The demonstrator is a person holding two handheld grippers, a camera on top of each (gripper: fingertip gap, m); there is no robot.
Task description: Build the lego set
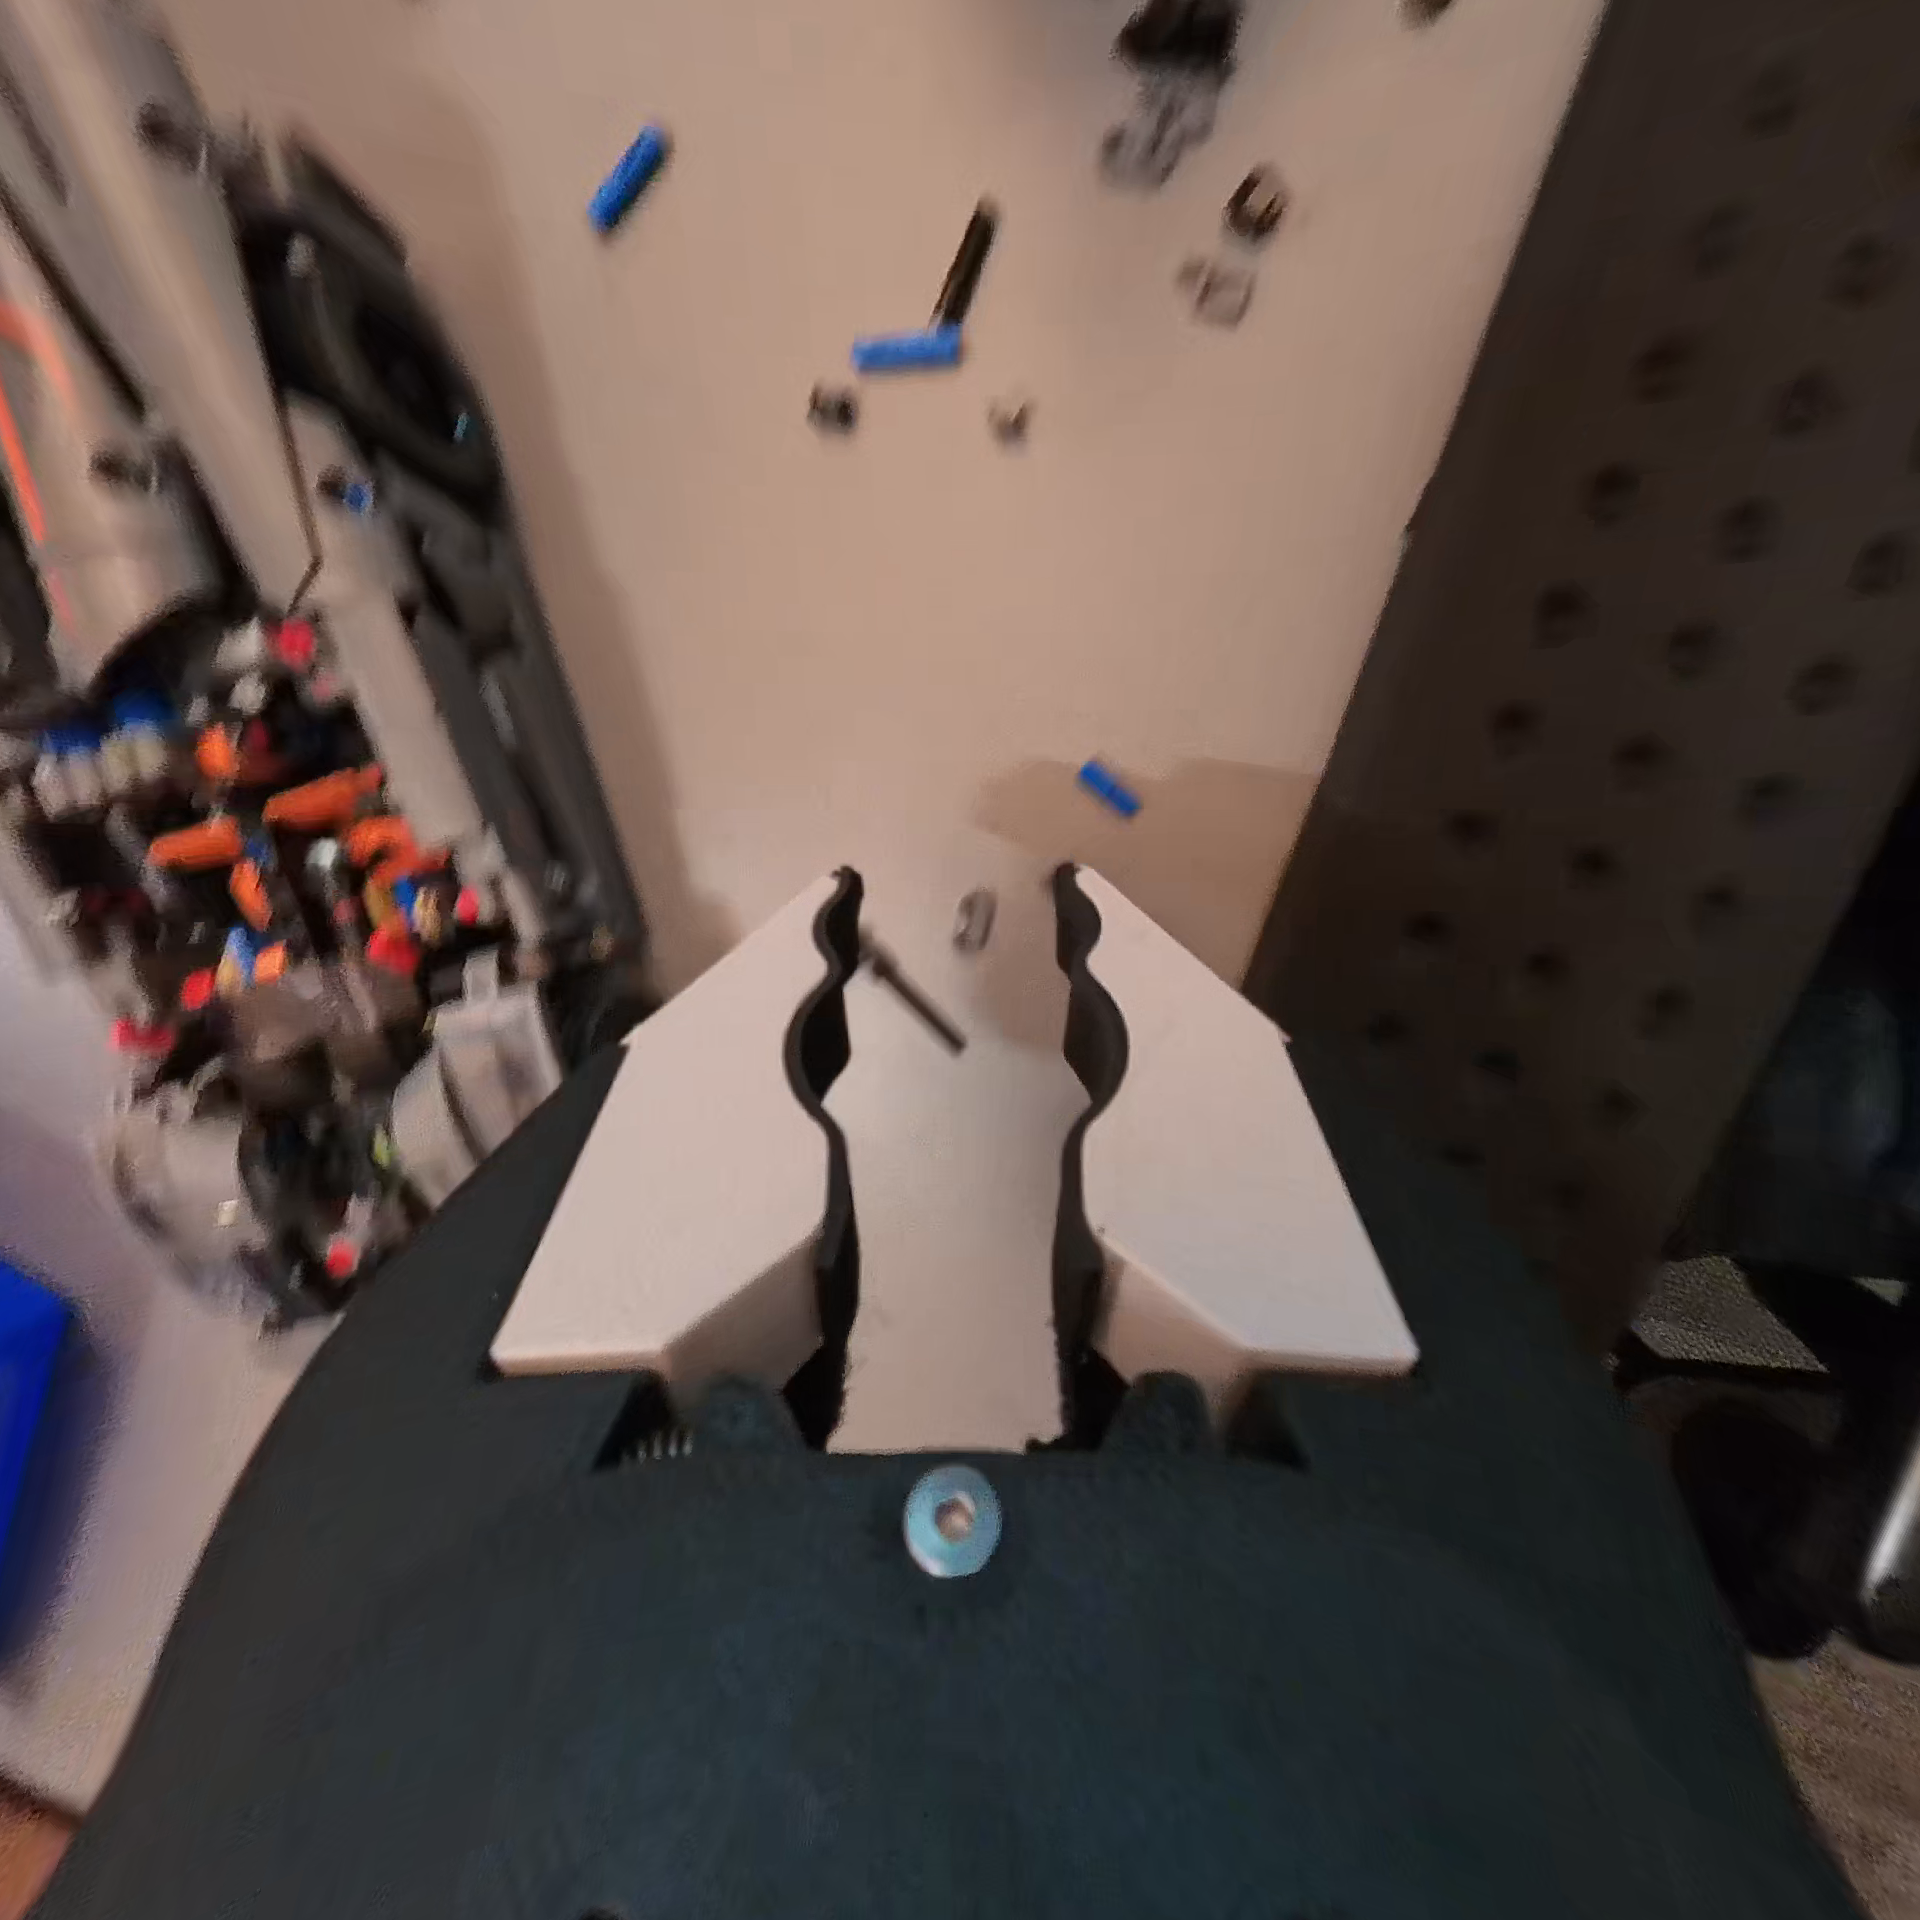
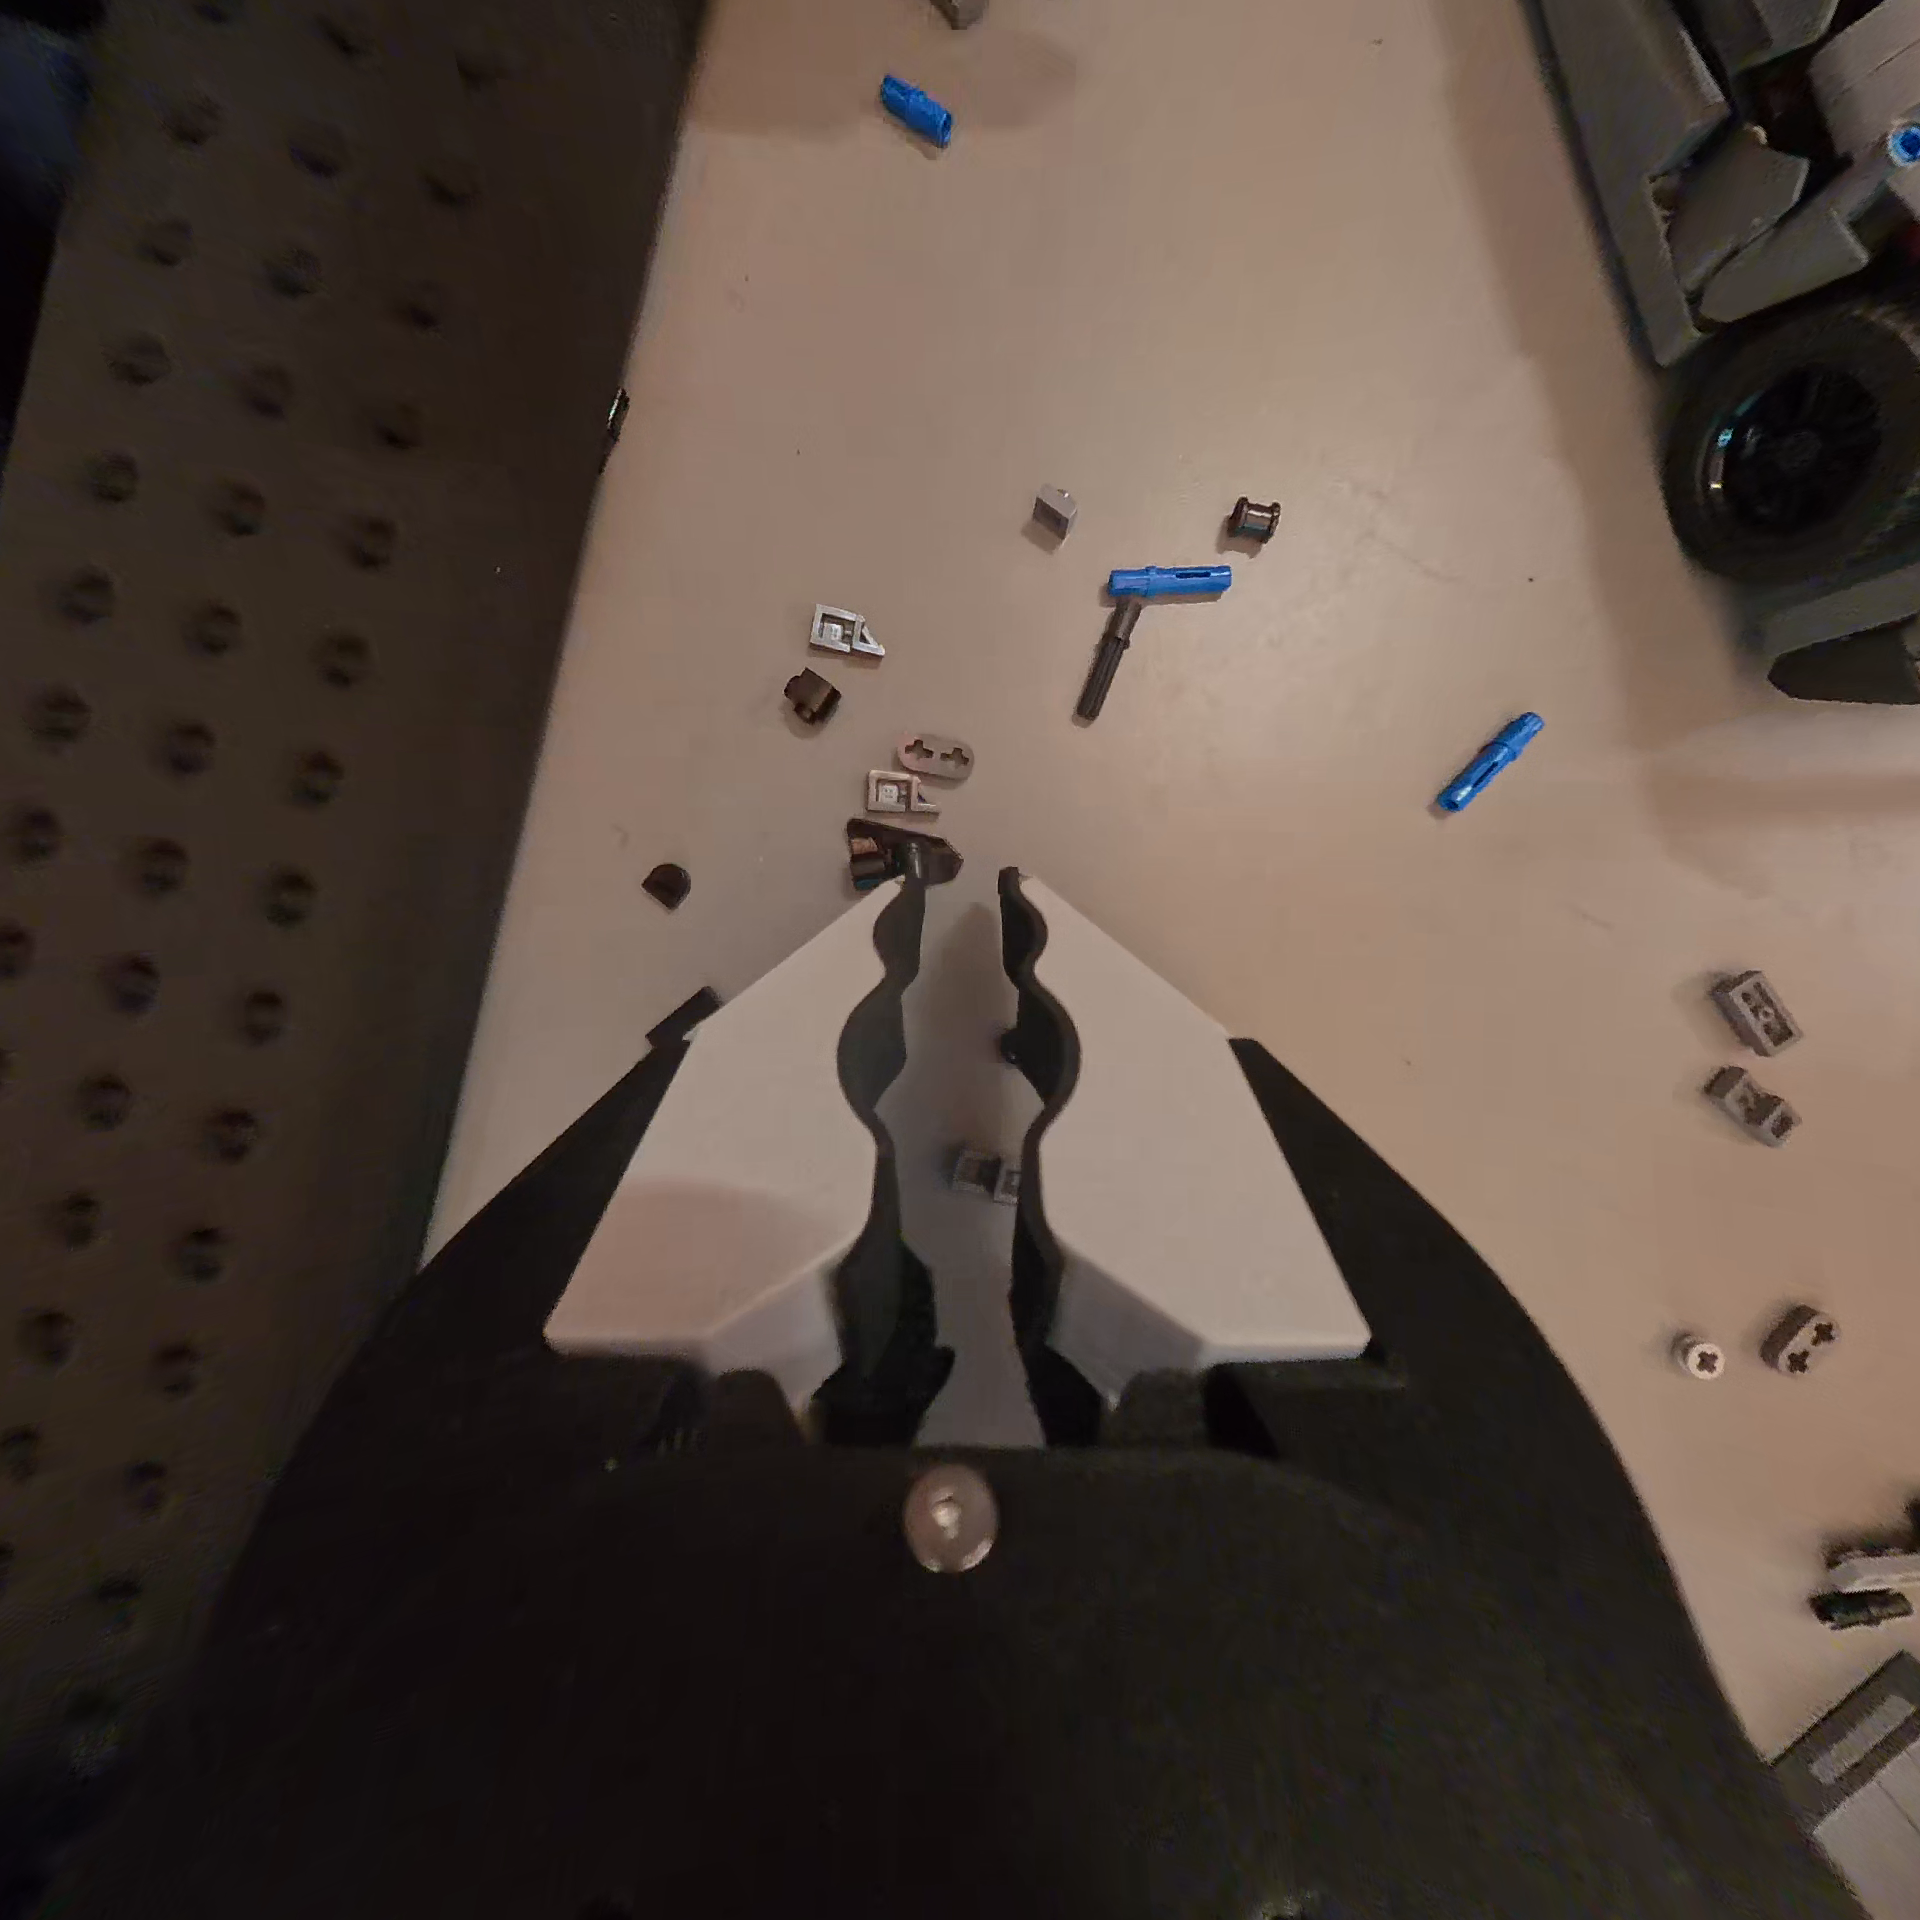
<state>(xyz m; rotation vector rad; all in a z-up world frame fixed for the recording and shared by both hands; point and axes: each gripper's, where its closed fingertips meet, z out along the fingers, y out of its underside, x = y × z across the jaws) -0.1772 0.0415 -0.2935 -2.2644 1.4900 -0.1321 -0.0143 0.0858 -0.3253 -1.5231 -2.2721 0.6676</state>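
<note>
In the left wrist view, which is blurred, my left gripper [image 1: 956, 883] is open and empty above the beige table [image 1: 831, 623]. A small grey piece [image 1: 974, 920] and a black axle [image 1: 914, 997] lie on the table between its fingers. In the right wrist view my right gripper [image 2: 964, 878] is open with a narrow gap. Its left fingertip [image 2: 914, 894] is against a black wedge piece [image 2: 894, 852]; nothing sits between the jaws. Small grey pieces [image 2: 935, 756] lie just beyond. A partly built grey Lego car [image 2: 1766, 208] with a black wheel [image 2: 1797, 447] stands at the top right.
Blue pins [image 2: 1169, 580] [image 2: 1488, 762] [image 2: 914, 107] and a black axle [image 2: 1107, 665] are scattered on the table. A dark studded mat [image 2: 260, 623] borders the table; it also shows in the left wrist view [image 1: 1662, 623]. A pile of mixed orange, red and black pieces [image 1: 270, 883] lies left. Some 20 centimetres of space lies between my two pairs of fingers.
</note>
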